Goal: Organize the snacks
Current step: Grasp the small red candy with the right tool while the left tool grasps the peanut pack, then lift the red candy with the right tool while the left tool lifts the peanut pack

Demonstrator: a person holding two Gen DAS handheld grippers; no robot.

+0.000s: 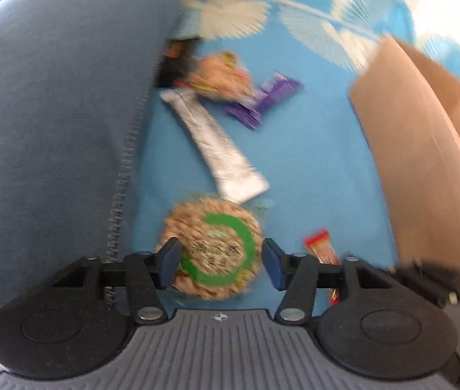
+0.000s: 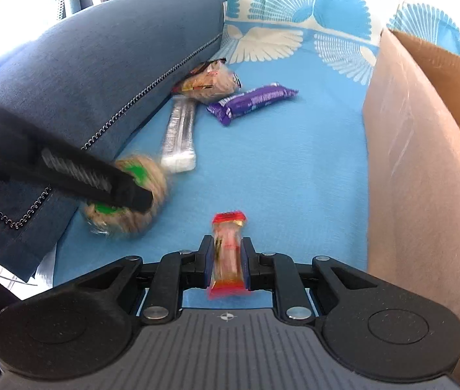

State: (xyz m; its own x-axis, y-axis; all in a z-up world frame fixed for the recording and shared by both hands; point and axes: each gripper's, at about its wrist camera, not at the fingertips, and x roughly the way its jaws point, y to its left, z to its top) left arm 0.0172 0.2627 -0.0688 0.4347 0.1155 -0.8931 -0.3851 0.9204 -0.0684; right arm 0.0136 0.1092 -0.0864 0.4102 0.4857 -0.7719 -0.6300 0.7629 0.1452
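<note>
The left gripper (image 1: 218, 261) has its jaws part spread around a round puffed-grain cake (image 1: 210, 247) with a green ring label; the left pad touches its rim, while the right pad seems just clear, though blur hides the contact. The label's dark print is too smeared to read. Beyond the jaws a silver stick pack (image 1: 213, 144) runs lengthwise away and leftward toward a blue cushion (image 1: 51, 130). Farther on lie another grain snack (image 1: 220, 76) and a purple bar (image 1: 262, 100), its writing illegible. The right gripper (image 2: 226, 261) pinches a small red-ended snack packet (image 2: 228, 253), its long axis pointing straight ahead between the pads. Right of those jaws stands a cardboard box (image 2: 408, 178).
</note>
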